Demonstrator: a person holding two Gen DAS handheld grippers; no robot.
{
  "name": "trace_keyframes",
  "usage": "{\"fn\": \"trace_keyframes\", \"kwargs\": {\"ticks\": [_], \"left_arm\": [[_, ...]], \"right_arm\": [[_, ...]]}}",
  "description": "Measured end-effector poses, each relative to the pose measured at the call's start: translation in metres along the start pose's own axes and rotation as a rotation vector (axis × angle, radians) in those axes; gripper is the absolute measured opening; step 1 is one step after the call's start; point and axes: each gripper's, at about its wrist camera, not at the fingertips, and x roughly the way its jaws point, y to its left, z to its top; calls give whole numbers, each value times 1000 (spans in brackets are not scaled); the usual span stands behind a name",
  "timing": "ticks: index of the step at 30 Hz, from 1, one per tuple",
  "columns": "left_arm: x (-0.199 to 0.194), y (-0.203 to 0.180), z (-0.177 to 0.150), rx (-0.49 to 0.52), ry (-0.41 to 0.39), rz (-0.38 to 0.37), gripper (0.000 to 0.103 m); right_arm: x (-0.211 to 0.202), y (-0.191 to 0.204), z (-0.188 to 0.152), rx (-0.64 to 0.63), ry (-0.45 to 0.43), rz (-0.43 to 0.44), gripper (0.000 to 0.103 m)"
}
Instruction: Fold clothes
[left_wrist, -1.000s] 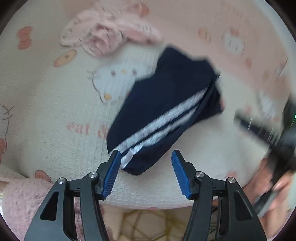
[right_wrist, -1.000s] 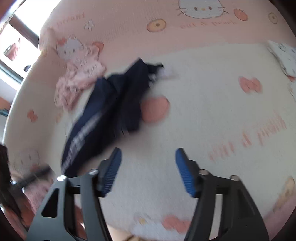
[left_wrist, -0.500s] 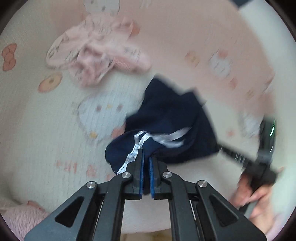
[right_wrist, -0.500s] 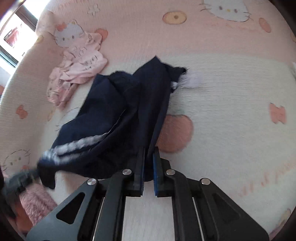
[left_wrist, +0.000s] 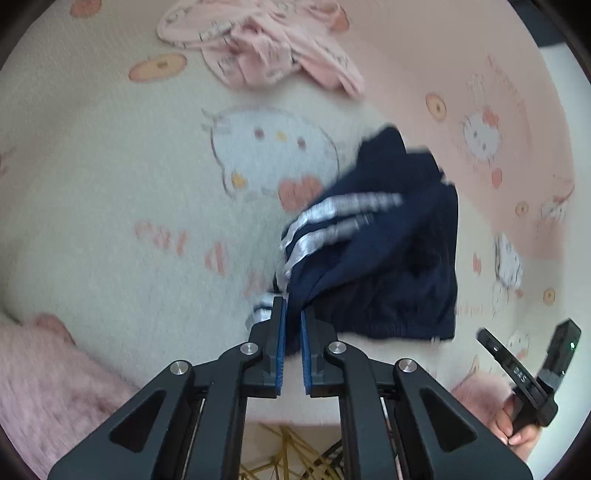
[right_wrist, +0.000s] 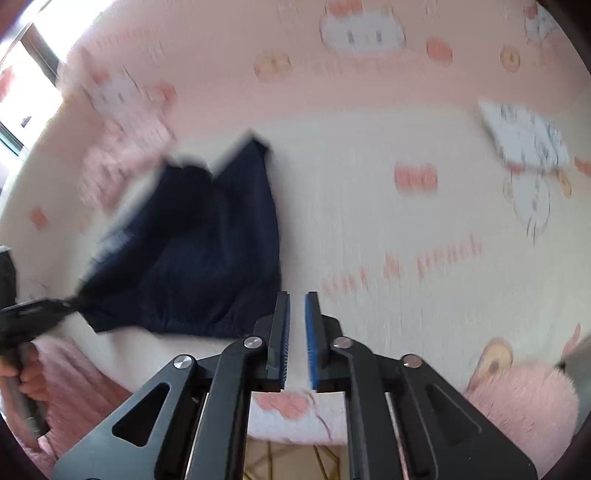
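Navy shorts with white side stripes lie partly lifted on the cream and pink blanket. My left gripper is shut on the striped corner of the shorts. In the right wrist view the shorts spread to the left, their waistband toward me. My right gripper has its jaws nearly together beside the shorts' right corner; I see no cloth between the pads. The left gripper shows at the left edge of that view, pinching the cloth. The right gripper shows at the lower right of the left wrist view.
A crumpled pink garment lies at the far side of the blanket. A white printed cloth lies at the far right. Fluffy pink fabric sits at the near edge on both sides.
Both grippers closed on the shorts half a second ago. Since then the shorts have been pulled out wider, and the right gripper has slid off their corner to the right.
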Motion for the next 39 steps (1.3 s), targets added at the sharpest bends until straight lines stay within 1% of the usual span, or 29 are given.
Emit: {"fn": "trace_keyframes", "kwargs": {"ticks": [1,2,3,4,6,7,8,11,12,13,14,15,16,17,18,21,23,25,26,28,29,30,32,35,37,38,39], "left_arm": [[1,-1,-4,5,5,6,20],[2,0,-8,-1,10,9,35],[4,2,-10,-19,13,8,42],[4,5,-11,-49,10,4,45],[1,11,-16,-92,-18,10,45],[-1,12,-18,-92,-43,28,46],[-1,12,-20,-71,-52,57,48],[21,7,-15,-8,16,90,48],[29,7,-13,4,32,102,48],[33,6,-10,7,23,108,48],[34,3,-5,17,4,100,46],[35,-1,-3,31,-2,92,39],[35,-6,-1,46,-3,82,21],[34,-13,0,66,10,66,16],[31,-18,-1,78,12,41,14],[8,-35,-8,100,-20,-82,13],[-15,-44,-10,101,-46,-182,13],[-36,-56,-9,130,-65,-243,13],[-48,-68,-5,165,-81,-242,13],[-57,-85,0,211,-94,-214,13],[-57,-89,0,223,-90,-204,13],[-52,-90,1,225,-73,-203,13],[-34,-94,8,218,-30,-185,13],[-8,-118,37,233,1,-136,11],[-29,-143,66,237,-47,-180,11],[-42,-157,80,245,-80,-204,11],[-70,-175,94,275,-150,-234,10]], "right_arm": [[3,0,-4,16,6,23,20],[5,1,-6,30,6,55,23],[7,3,-7,41,1,84,34],[8,6,-7,42,-9,98,45],[15,12,-1,33,-33,104,51],[20,15,1,26,-37,101,55],[29,17,3,15,-24,90,56],[58,21,7,-10,41,70,56],[63,24,6,-23,46,55,56],[68,28,5,-36,50,40,49],[72,33,4,-49,60,33,38],[73,39,3,-63,75,37,17],[74,44,2,-69,90,39,14],[72,46,1,-57,97,52,11],[67,47,1,-37,98,88,8],[49,50,2,18,90,185,7],[18,50,6,25,31,210,7],[-12,49,11,33,-28,235,7],[-27,49,14,37,-58,247,7],[-58,48,19,44,-117,272,7],[-70,48,21,40,-141,268,7],[-75,49,22,22,-156,236,7],[-73,45,33,17,-154,205,7],[-61,35,53,30,-130,181,7],[-53,29,66,39,-114,165,6],[-57,26,77,37,-124,162,6],[-74,26,95,26,-165,166,6]]}}
